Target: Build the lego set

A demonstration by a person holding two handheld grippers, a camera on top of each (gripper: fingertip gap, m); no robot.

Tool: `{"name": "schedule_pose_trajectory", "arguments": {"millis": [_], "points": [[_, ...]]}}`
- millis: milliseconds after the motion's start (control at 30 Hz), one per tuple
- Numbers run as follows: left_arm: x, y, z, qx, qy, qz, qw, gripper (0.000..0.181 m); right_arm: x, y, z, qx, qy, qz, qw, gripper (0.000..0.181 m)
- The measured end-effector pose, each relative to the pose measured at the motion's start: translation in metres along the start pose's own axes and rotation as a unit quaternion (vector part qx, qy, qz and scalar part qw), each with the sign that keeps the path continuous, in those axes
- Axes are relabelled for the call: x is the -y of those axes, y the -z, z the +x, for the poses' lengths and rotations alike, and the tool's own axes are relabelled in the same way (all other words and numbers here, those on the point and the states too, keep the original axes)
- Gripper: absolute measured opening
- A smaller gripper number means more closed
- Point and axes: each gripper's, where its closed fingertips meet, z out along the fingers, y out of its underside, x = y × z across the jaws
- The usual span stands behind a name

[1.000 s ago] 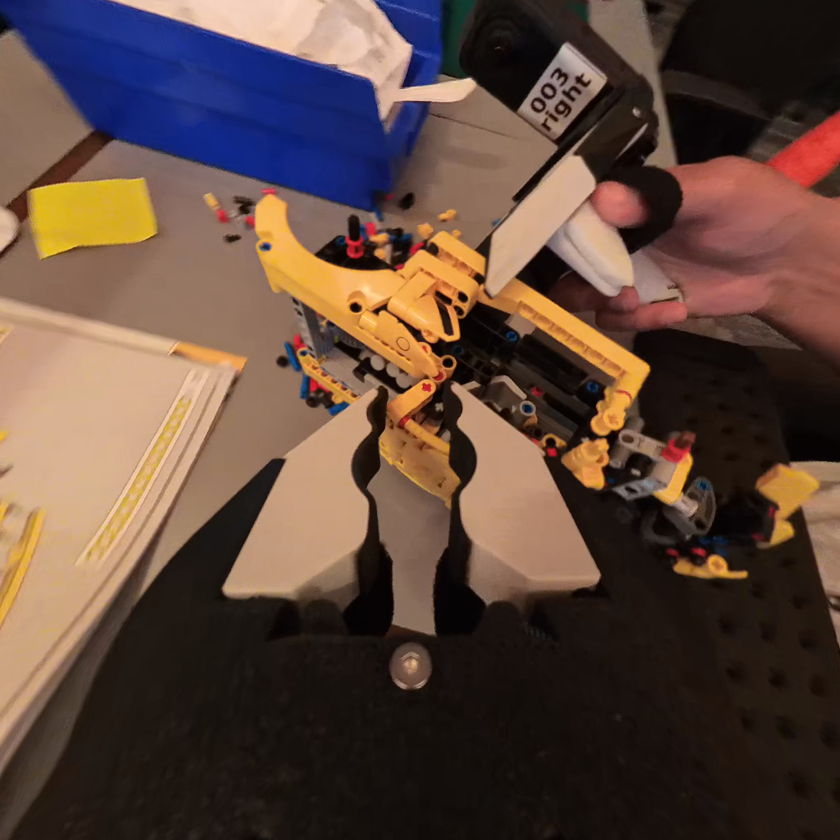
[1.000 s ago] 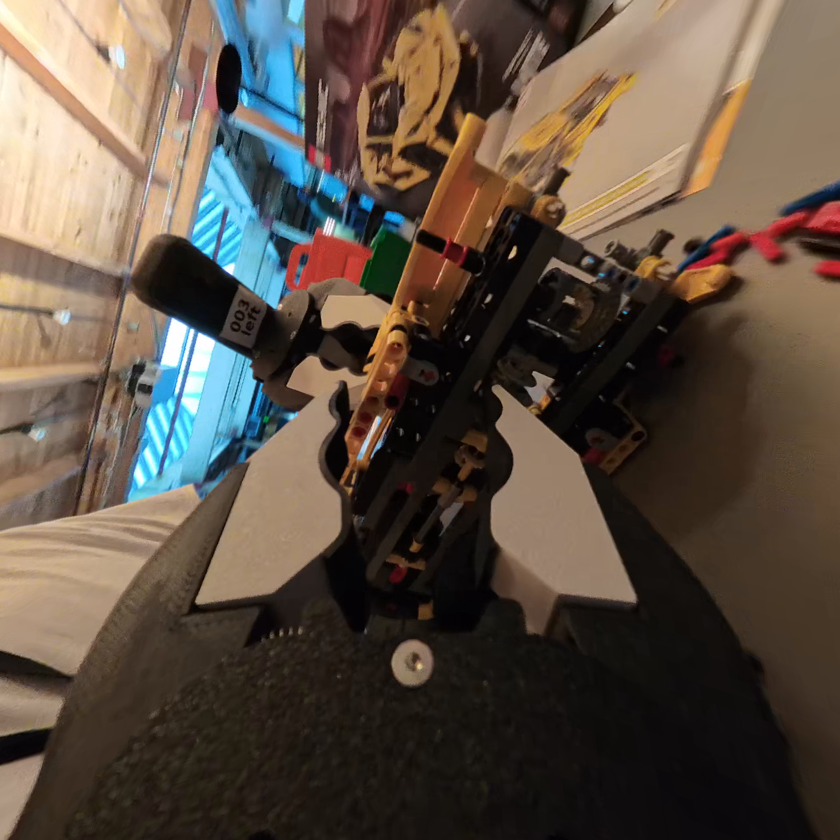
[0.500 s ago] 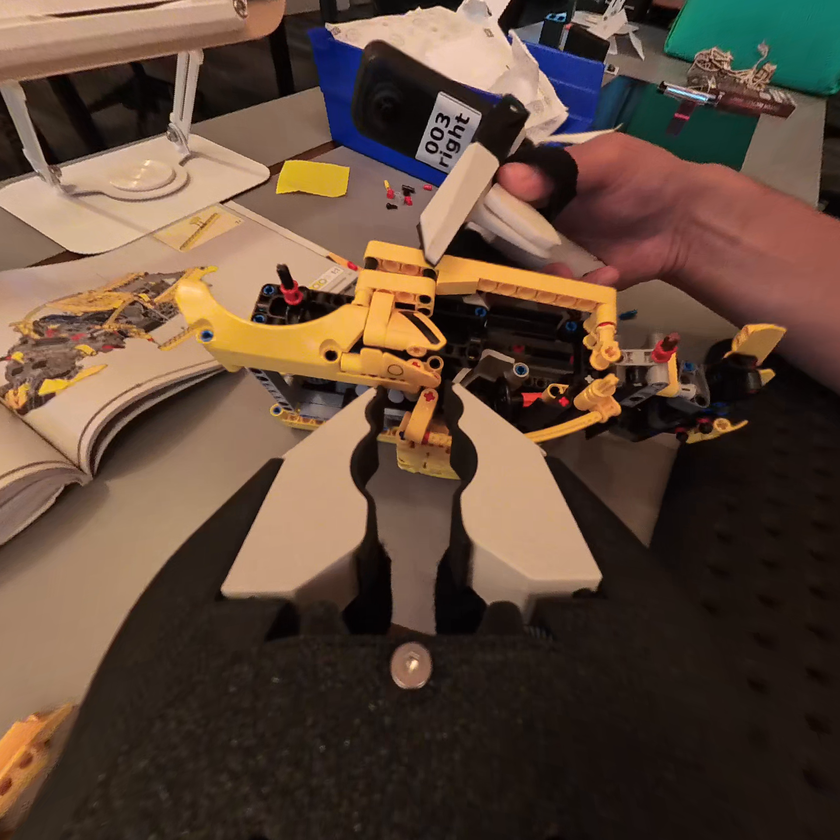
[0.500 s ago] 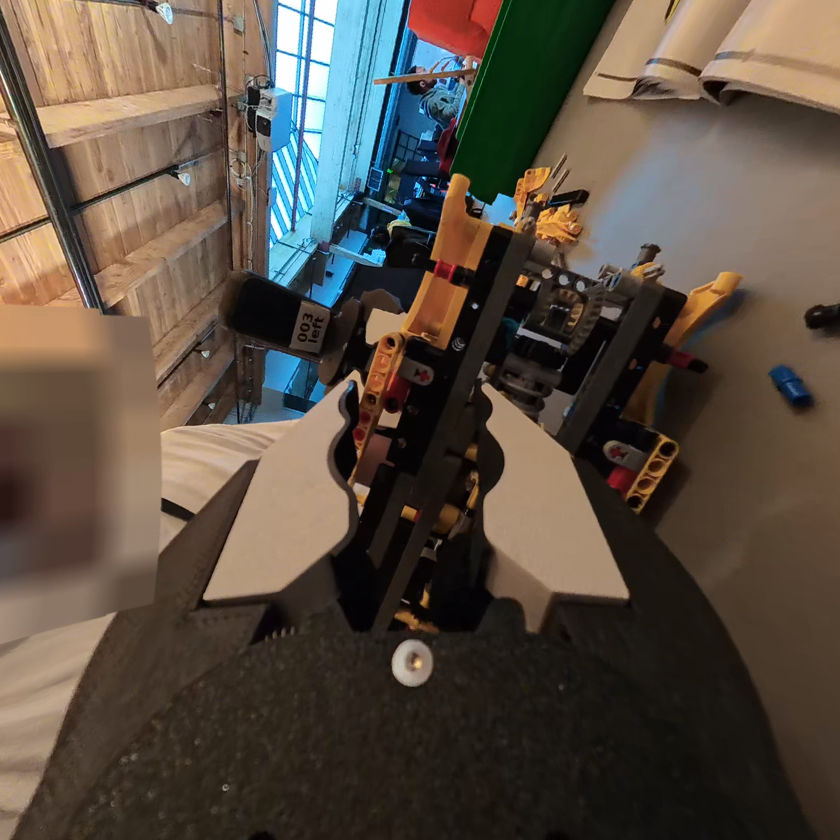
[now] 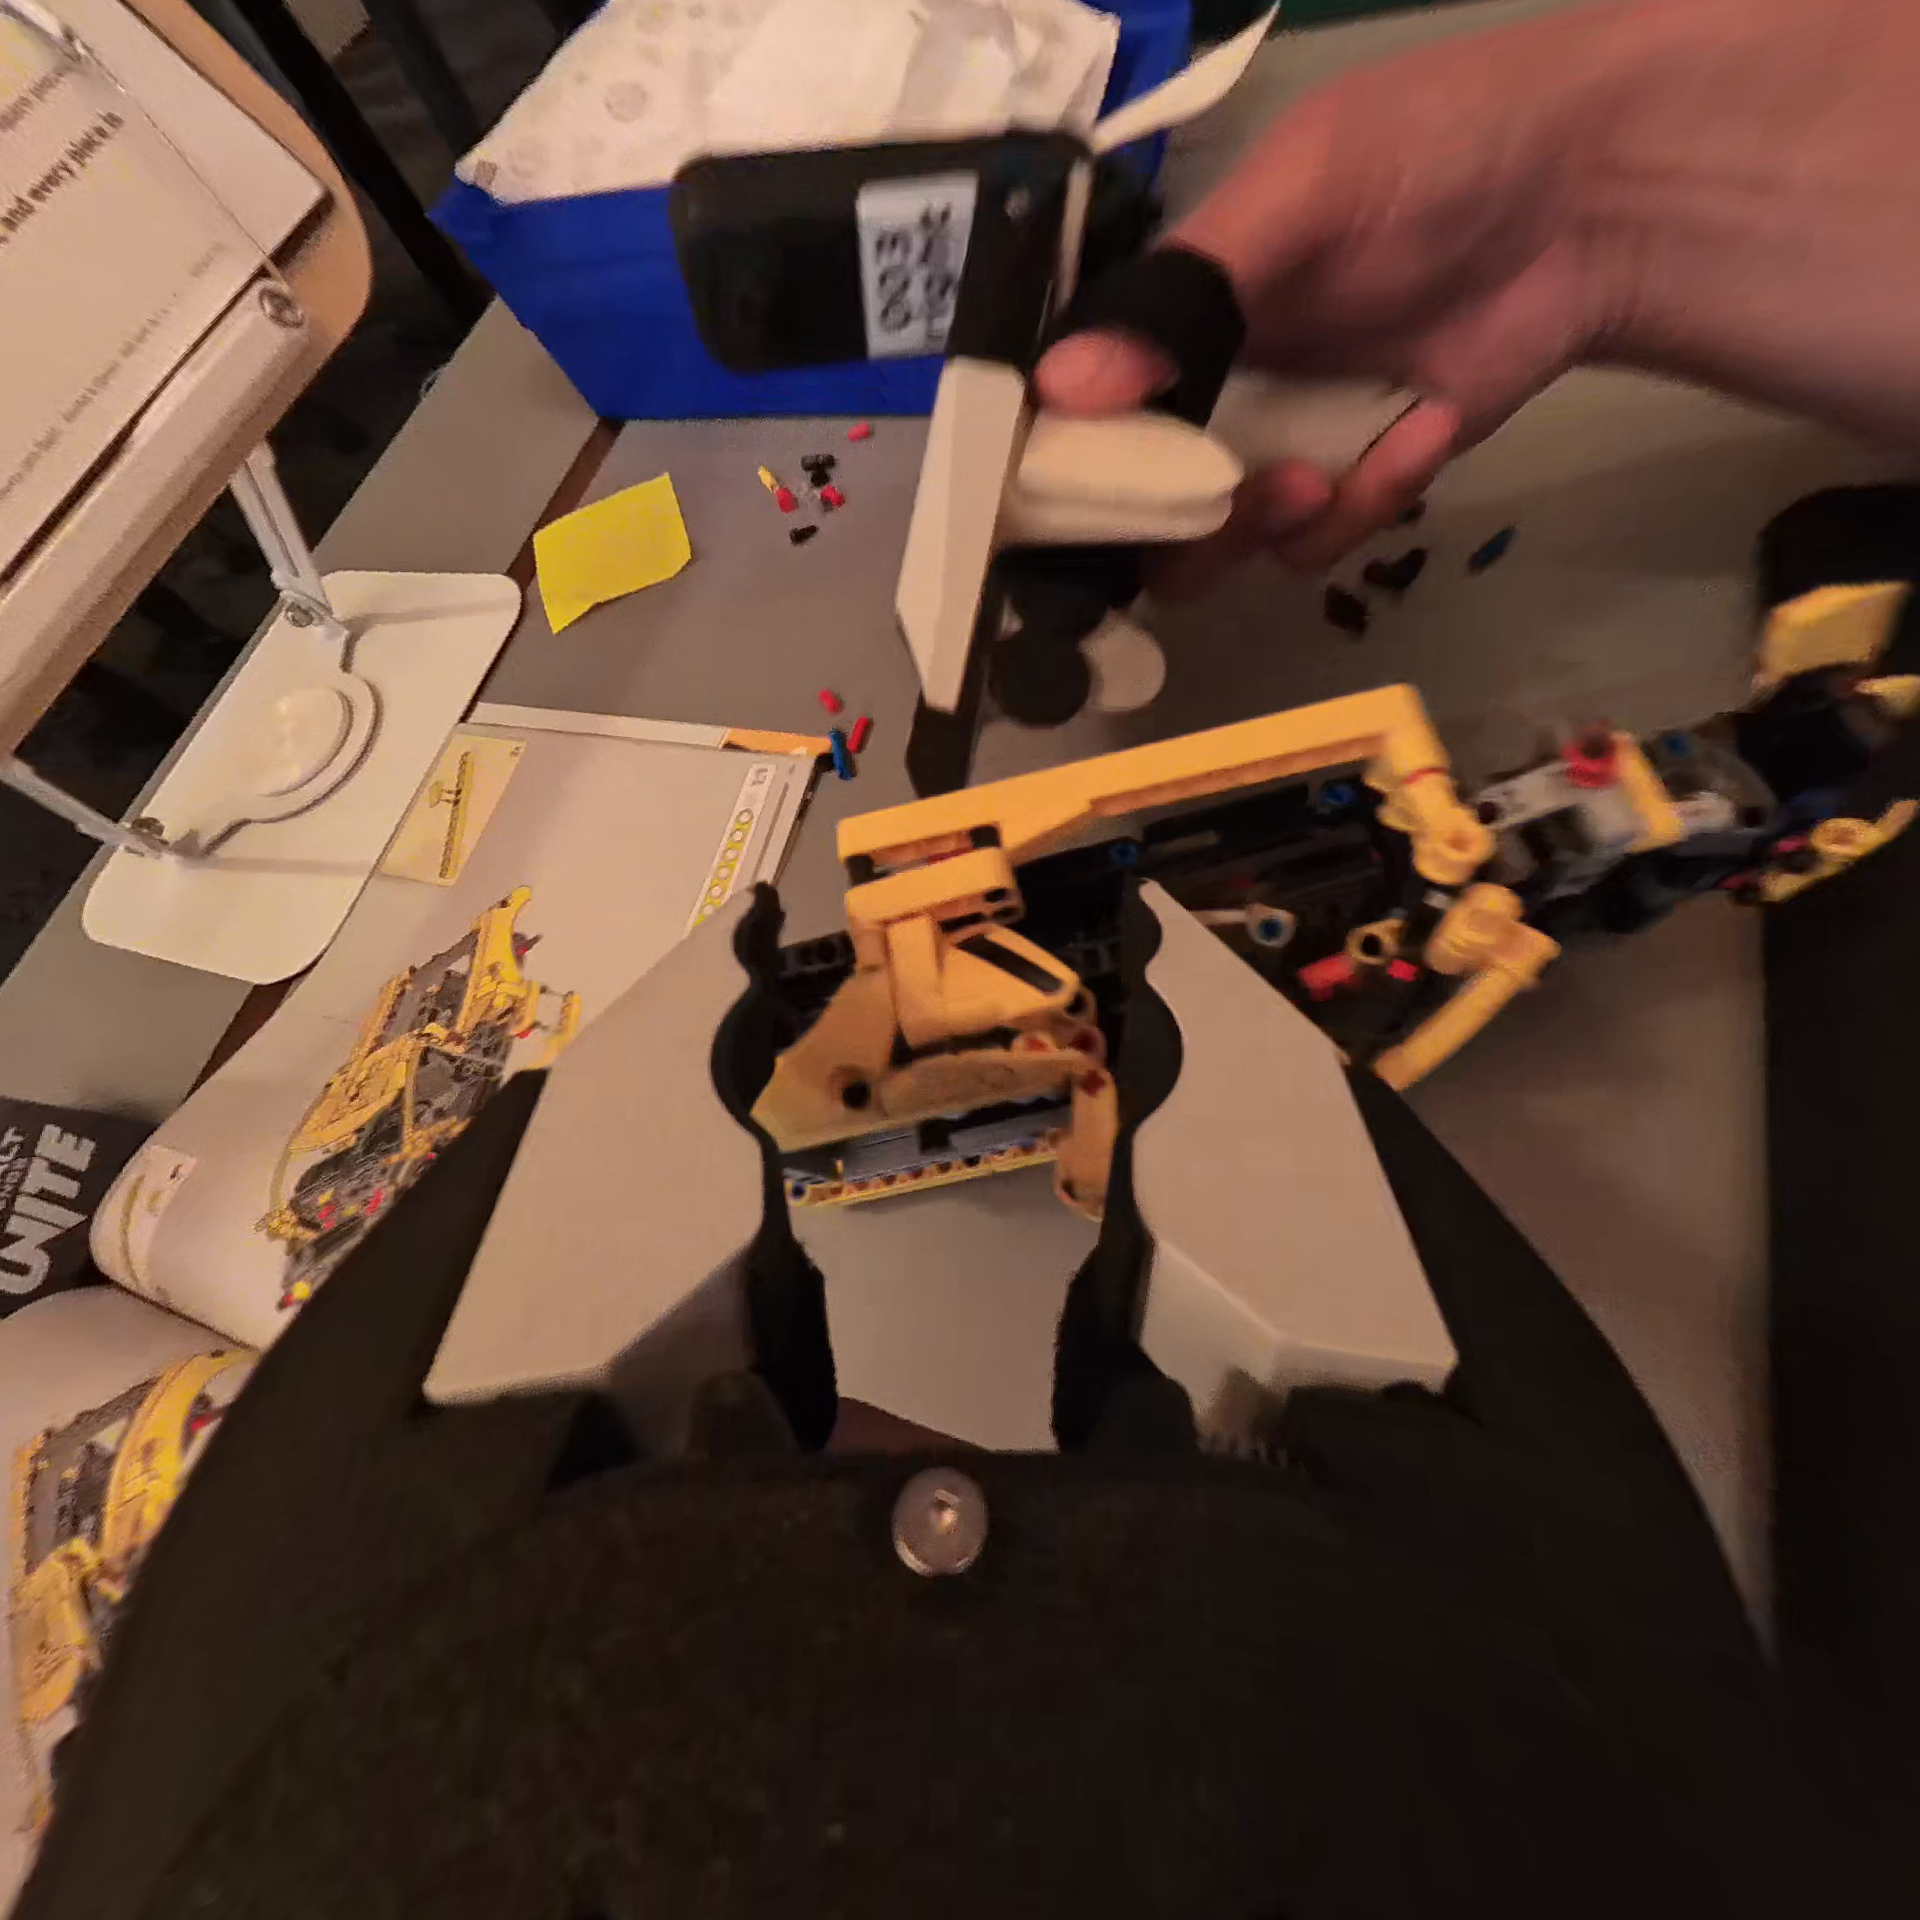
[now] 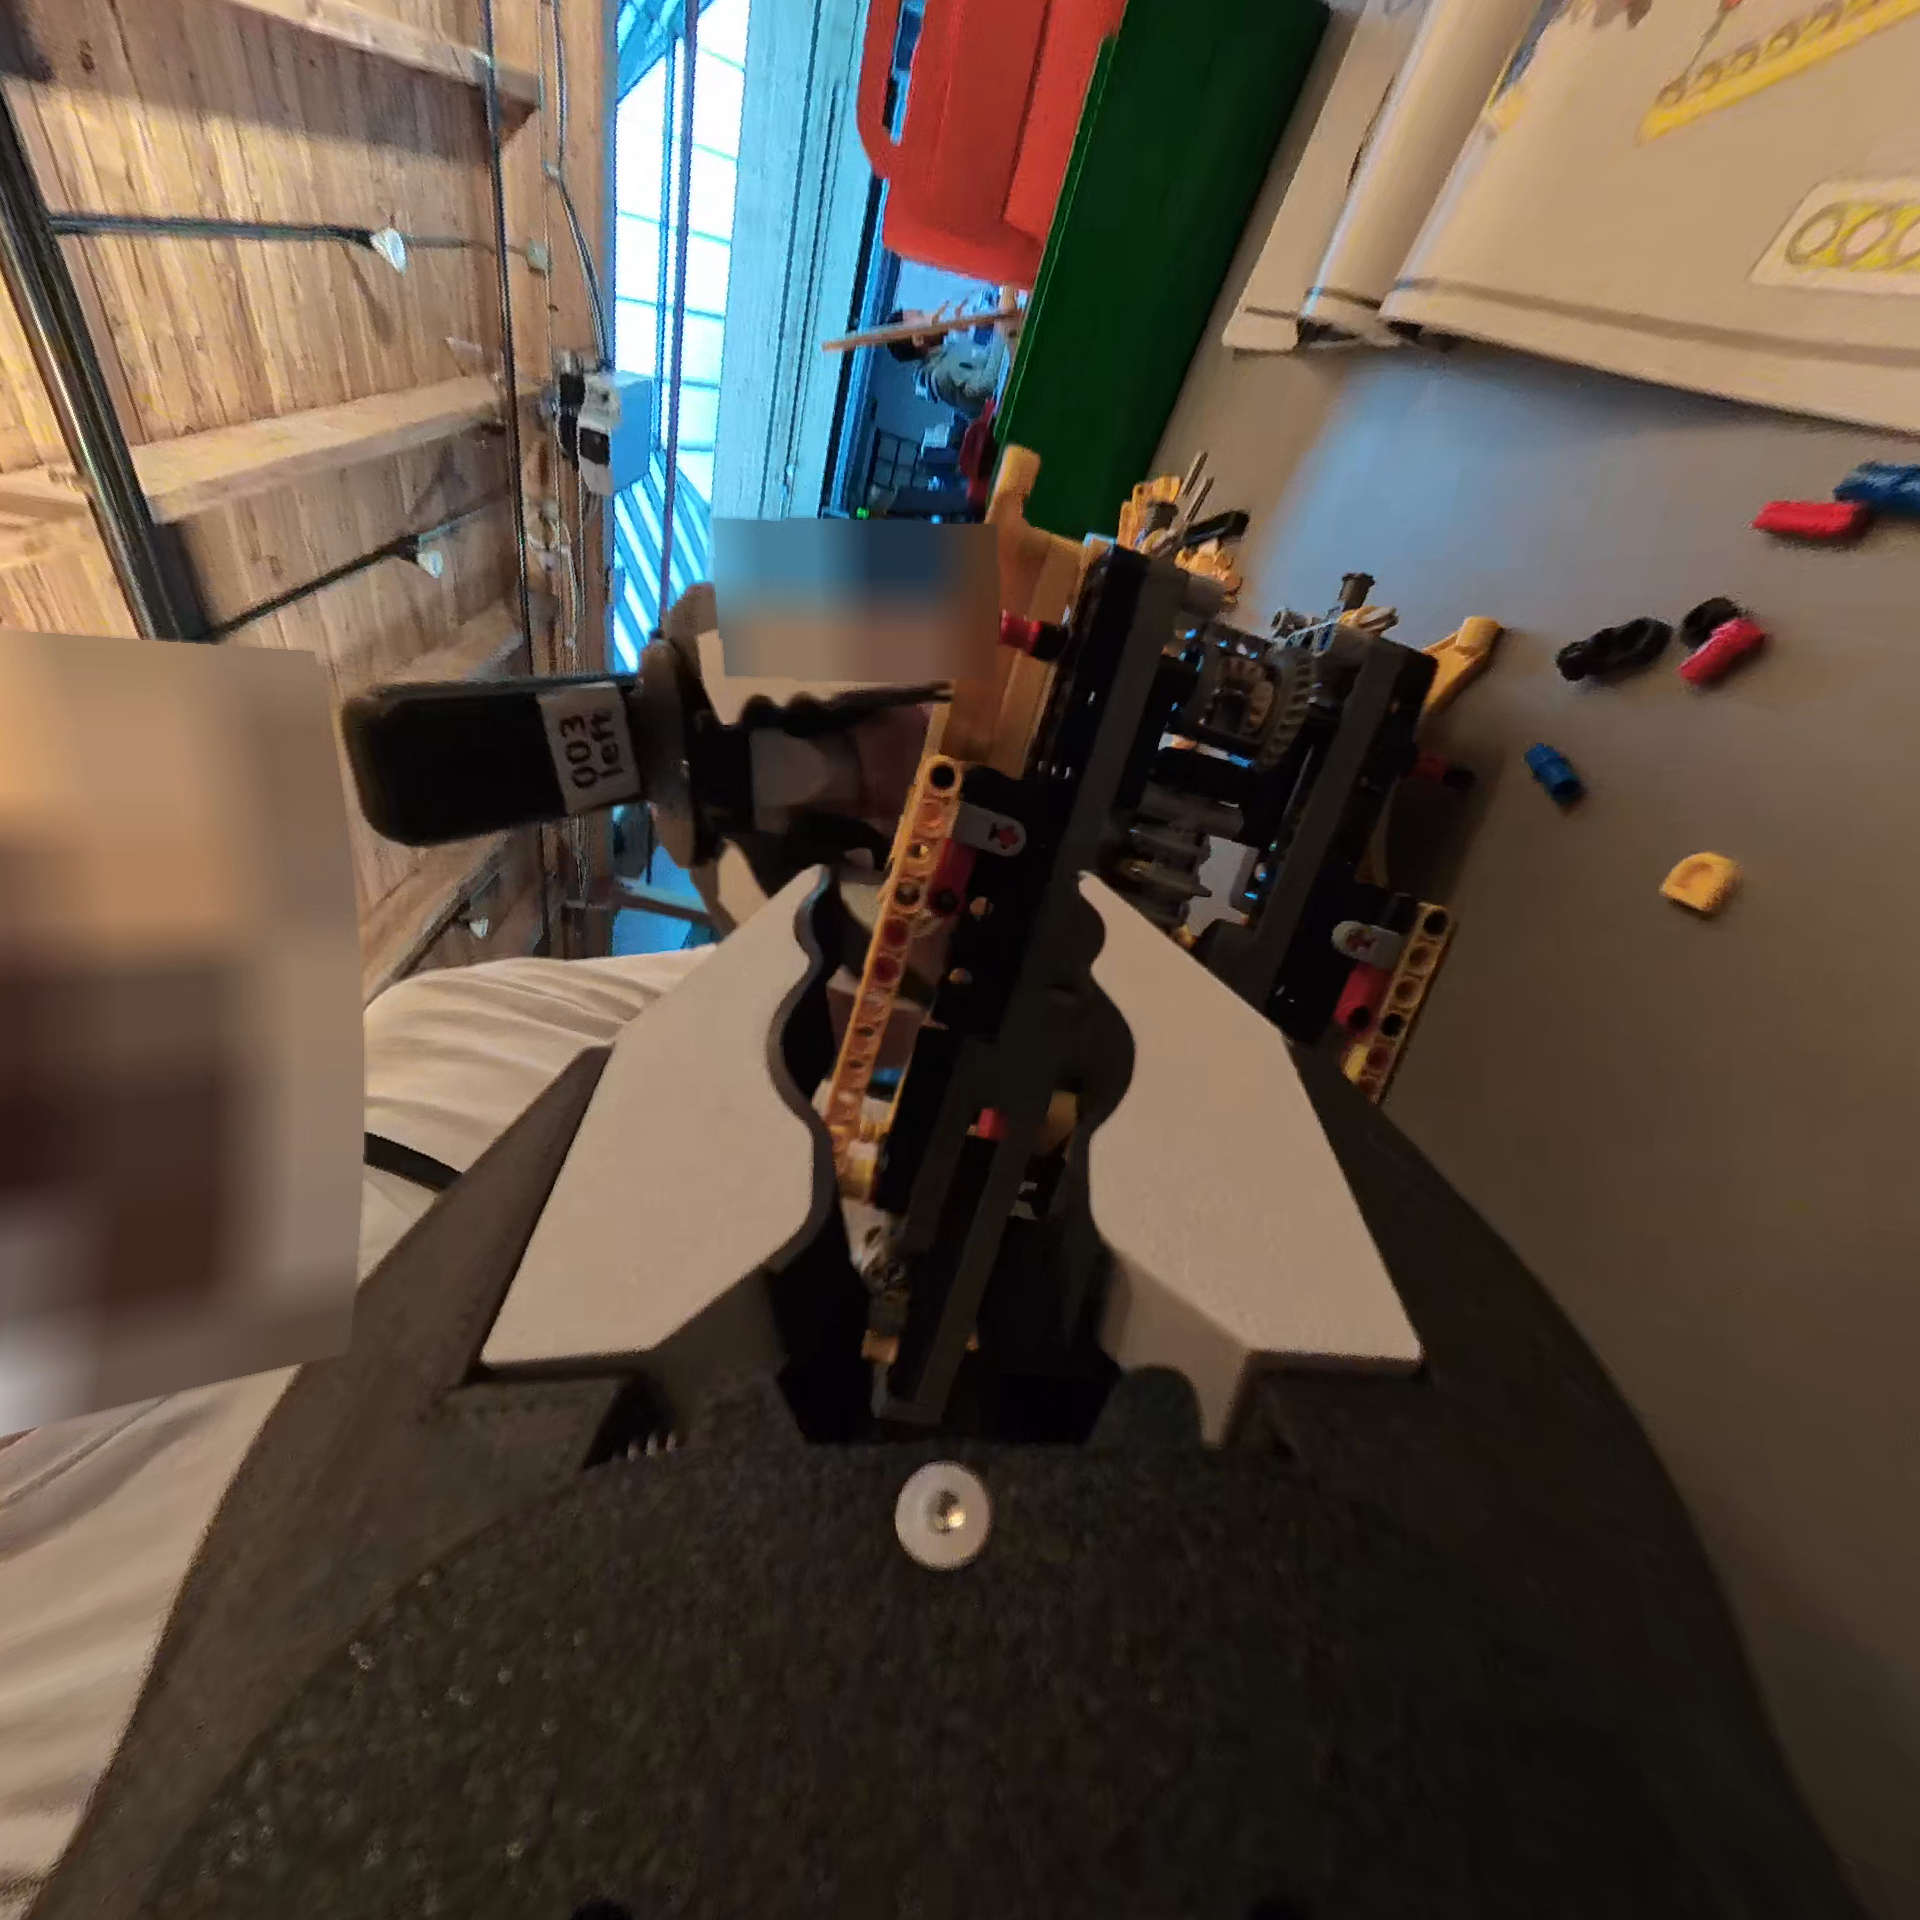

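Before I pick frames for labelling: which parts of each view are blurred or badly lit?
Left wrist view: motion blur smears the hand and right tool; the lego model is softer; light is dim and warm. Right wrist view: the model is fairly sharp, the bright window is blown out, and wide-angle bending shows at the edges.

- Bare grey surface (image 5: 935,1320) shows between the wide-spread fingers of the left gripper (image 5: 945,935), just below the lego model (image 5: 1132,914).
- At frame left an open instruction booklet (image 5: 582,873) and a white lamp base (image 5: 301,748) take up the surface.
- Loose small pieces (image 5: 810,494) and a yellow note (image 5: 613,545) lie before the blue bin (image 5: 582,281) at the top.
- The right gripper (image 5: 935,707) stands over the model's upper edge.
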Motion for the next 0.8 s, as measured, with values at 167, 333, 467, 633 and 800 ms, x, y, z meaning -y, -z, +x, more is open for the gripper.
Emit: {"name": "schedule_pose_trajectory", "arguments": {"millis": [167,333,467,633,800], "points": [[-0.002,-0.008,-0.002,0.001,-0.011,-0.003,1.000,0.042,-0.003,0.004,-0.013,0.002,-0.010,-0.011,1.000,0.030],[0.000,-0.009,-0.003,0.019,0.000,0.018,1.000,0.042,-0.008,0.000,-0.015,-0.018,-0.024,-0.031,0.999,0.028],[0.000,-0.009,-0.006,0.040,0.008,0.041,0.998,0.041,-0.002,-0.001,-0.009,-0.021,-0.034,-0.057,0.998,0.019],[0.000,-0.007,-0.008,0.044,0.009,0.059,0.997,0.041,0.011,0.002,-0.004,-0.014,-0.057,-0.060,0.997,0.024],[0.001,-0.008,-0.009,0.044,0.027,0.062,0.997,0.042,0.017,-0.011,-0.004,-0.023,-0.045,-0.094,0.994,0.024]]}}
